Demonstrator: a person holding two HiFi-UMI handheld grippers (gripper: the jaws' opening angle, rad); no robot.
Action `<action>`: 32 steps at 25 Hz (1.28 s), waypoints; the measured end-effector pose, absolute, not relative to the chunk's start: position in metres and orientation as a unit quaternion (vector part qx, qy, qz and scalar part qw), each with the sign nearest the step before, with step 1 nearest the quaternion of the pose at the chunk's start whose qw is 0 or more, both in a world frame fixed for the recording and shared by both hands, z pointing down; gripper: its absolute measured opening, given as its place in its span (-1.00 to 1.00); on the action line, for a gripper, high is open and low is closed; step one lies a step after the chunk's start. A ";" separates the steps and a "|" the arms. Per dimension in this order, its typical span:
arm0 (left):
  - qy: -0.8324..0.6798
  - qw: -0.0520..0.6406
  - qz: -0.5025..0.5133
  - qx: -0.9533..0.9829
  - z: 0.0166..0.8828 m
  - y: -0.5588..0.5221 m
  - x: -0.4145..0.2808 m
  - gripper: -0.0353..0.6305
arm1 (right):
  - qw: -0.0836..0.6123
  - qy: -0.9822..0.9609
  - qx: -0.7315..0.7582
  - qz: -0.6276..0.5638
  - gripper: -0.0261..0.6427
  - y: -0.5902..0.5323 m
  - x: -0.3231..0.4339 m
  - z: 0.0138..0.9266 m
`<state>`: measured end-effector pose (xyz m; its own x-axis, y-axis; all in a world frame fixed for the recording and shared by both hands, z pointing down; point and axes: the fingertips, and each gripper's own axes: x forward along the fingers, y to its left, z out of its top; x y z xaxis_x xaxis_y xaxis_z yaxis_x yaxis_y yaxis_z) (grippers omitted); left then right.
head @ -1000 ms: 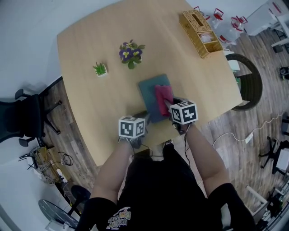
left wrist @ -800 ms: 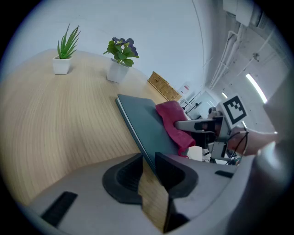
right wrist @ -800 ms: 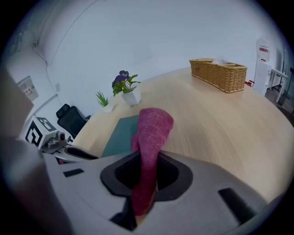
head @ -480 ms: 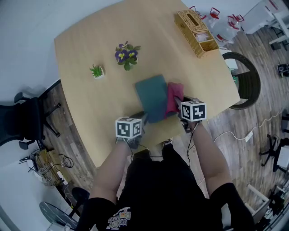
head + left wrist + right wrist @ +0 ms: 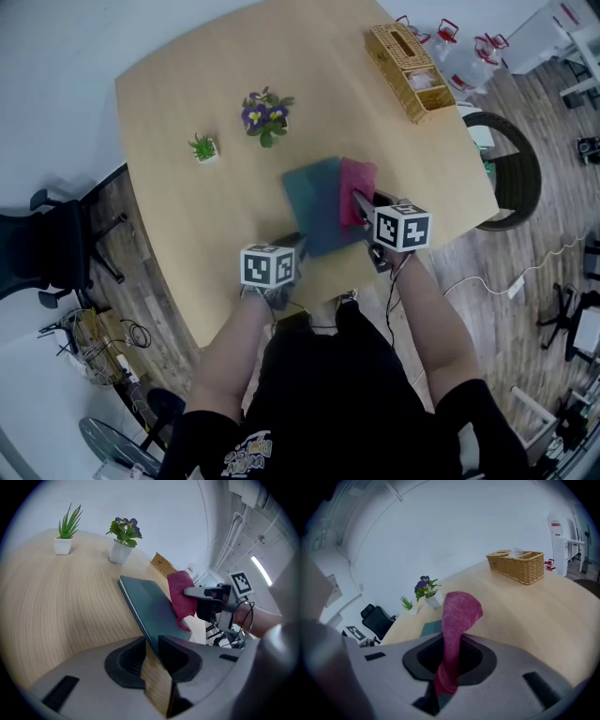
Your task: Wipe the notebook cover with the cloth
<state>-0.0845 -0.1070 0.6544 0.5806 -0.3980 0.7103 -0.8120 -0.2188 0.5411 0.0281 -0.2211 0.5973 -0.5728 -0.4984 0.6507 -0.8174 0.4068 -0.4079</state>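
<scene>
A teal notebook (image 5: 314, 202) lies on the wooden table (image 5: 187, 216) in front of me. My left gripper (image 5: 296, 244) is shut on its near corner; in the left gripper view the cover's edge (image 5: 150, 611) runs straight in between the jaws of the left gripper (image 5: 151, 644). My right gripper (image 5: 364, 204) is shut on a red cloth (image 5: 356, 186), which hangs over the notebook's right edge. In the right gripper view the cloth (image 5: 458, 613) rises out of the jaws of the right gripper (image 5: 449, 667) and flops over, with a strip of the notebook (image 5: 430, 629) behind it.
A purple flower pot (image 5: 265, 114) and a small green plant (image 5: 203, 147) stand beyond the notebook. A wicker basket (image 5: 412, 58) sits at the table's far right corner. The table's right edge is close to my right gripper. A black chair (image 5: 375, 618) stands off the table's left side.
The right gripper has carried the cloth from the middle of the cover rightward to the notebook's right edge and lifted it slightly. The left gripper has kept its hold.
</scene>
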 end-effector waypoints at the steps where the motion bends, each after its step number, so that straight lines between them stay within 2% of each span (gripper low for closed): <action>1: -0.403 0.478 0.216 0.750 0.655 -0.107 -0.084 -0.66 | 0.217 -0.815 0.394 0.365 -0.72 -0.221 0.016 0.596; 8: -0.399 0.483 0.216 0.749 0.654 -0.107 -0.083 -0.66 | 0.259 -0.843 0.316 0.349 -0.72 -0.216 -0.066 0.602; 17: -0.388 0.491 0.214 0.750 0.656 -0.108 -0.082 -0.68 | 0.295 -0.851 0.263 0.346 -0.72 -0.219 -0.126 0.620; 22: -0.395 0.487 0.218 0.748 0.649 -0.114 -0.087 -0.68 | 0.316 -0.841 0.269 0.348 -0.72 -0.228 -0.127 0.634; 32: -0.393 0.488 0.219 0.748 0.650 -0.114 -0.089 -0.68 | 0.301 -0.812 0.326 0.381 -0.72 -0.261 -0.083 0.643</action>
